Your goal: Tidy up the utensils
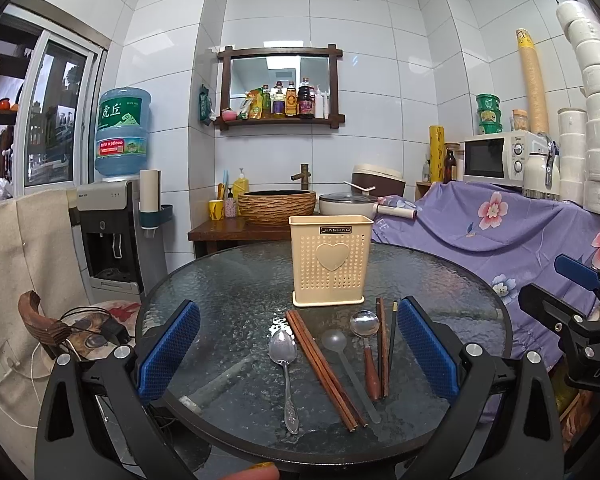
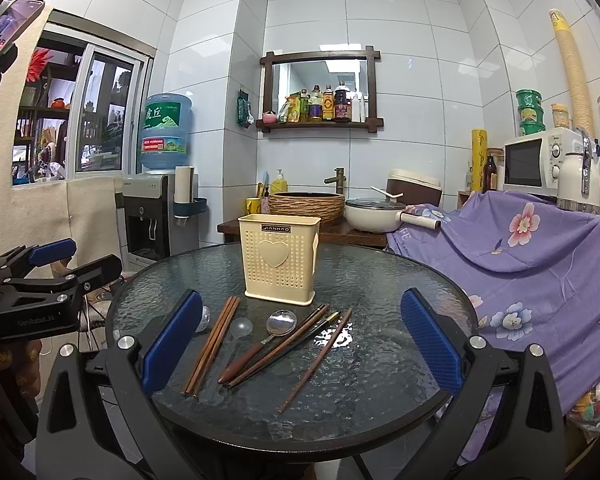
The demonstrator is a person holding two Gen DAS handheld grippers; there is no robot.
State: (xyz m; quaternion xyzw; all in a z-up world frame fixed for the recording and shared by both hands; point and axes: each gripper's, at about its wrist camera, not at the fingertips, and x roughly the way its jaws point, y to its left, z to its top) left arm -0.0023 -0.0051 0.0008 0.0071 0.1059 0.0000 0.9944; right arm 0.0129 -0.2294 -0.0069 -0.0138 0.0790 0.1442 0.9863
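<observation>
Glass table looks slick; both grippers gape wide, empty; chopsticks could skid or roll when pinched.

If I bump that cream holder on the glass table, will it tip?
The cream holder is tall on a narrow base, looks like thin perforated plastic and shows nothing sticking out, so it is probably light and tippy. On the smooth glass table it may slide first.

Round tabletop: textured glass, glossy, was rippled.
Cream perforated holder: matt plastic.
Silver spoon: polished metal.
Brown chopstick pair: smooth wood.
Blue gripper pads: dimpled rubber.
</observation>
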